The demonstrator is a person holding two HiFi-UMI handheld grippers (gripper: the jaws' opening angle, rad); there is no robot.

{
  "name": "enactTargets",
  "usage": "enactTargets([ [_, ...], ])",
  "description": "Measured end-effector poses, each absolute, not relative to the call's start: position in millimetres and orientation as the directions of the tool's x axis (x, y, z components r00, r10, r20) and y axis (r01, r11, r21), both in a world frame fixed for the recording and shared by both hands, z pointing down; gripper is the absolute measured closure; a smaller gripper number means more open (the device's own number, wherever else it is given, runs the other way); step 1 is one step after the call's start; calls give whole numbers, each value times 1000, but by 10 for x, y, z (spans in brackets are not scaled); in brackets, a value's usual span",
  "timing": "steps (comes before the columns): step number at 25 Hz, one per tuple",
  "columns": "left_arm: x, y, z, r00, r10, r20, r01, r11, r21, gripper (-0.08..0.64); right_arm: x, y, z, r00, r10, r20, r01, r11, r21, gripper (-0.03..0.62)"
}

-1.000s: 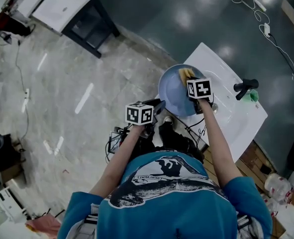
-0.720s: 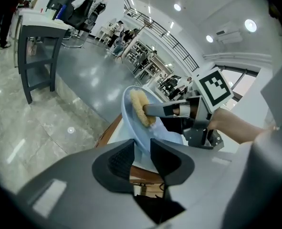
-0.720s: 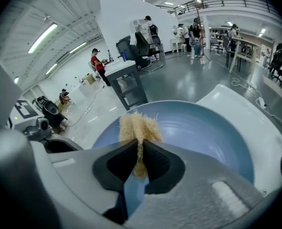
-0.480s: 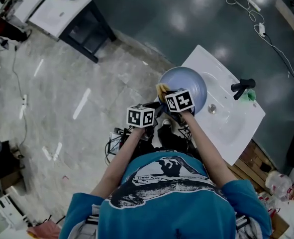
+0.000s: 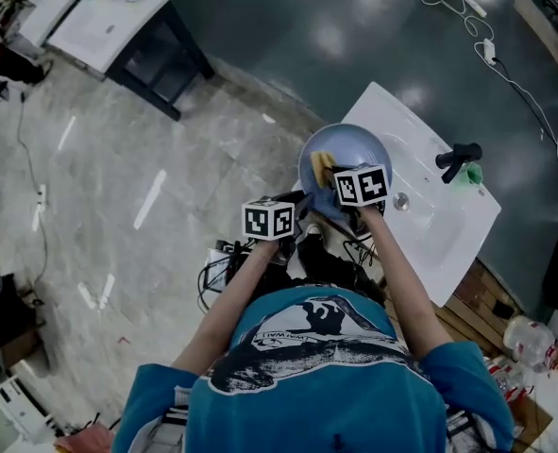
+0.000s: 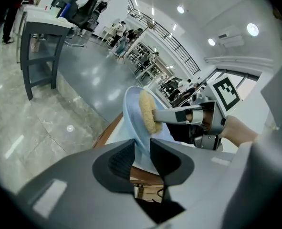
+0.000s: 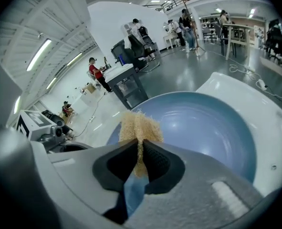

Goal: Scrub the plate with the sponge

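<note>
1. Plate (image 5: pixel 354 147): blue, tilted over sink (image 5: pixel 448 229); rim clamped betw. left gripper (image 6: pixel 141 159) jaws. Judged stiff, smooth, prob. slippery and breakable; best gripped at rim.
2. Sponge (image 7: pixel 140 123): pinched in right gripper (image 7: pixel 141 160) jaws, laid against plate face. Judged soft, light.

Pale marble floor (image 5: pixel 118 215); dark-legged white table (image 5: pixel 99 26) at upper left.

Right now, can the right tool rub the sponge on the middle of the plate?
Probably yes. The right tool grips the sponge against the plate near its edge. The bare middle lies just beside it, and the left tool only pinches the rim.
</note>
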State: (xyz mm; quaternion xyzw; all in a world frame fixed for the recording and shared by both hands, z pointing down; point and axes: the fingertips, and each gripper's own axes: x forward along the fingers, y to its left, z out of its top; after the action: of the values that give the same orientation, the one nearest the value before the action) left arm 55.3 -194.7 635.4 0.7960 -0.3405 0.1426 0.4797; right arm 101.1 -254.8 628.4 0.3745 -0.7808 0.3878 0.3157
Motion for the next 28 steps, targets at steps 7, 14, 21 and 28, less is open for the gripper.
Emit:
enactTargets([
  [7,560,-1936,6358,728,-399,558,-680,-317,661,442,2048,-2853,6246,-326,-466,822,-938,268,-221,561],
  [14,571,-1931,6341,728,-399,558,-682,-329,654,442,2333,-2904,6366,-244,-482,842,-964,213,-157,560],
  [21,572,-1931,6354,725,-398,562,-684,-330,650,440,1996,-2668,6379,-275,-457,846,-944,295,-148,561],
  [28,563,-1930,6349,722,-398,566,-688,-329,646,440,1276,-2209,6407,-435,-342,833,-862,426,-275,561],
])
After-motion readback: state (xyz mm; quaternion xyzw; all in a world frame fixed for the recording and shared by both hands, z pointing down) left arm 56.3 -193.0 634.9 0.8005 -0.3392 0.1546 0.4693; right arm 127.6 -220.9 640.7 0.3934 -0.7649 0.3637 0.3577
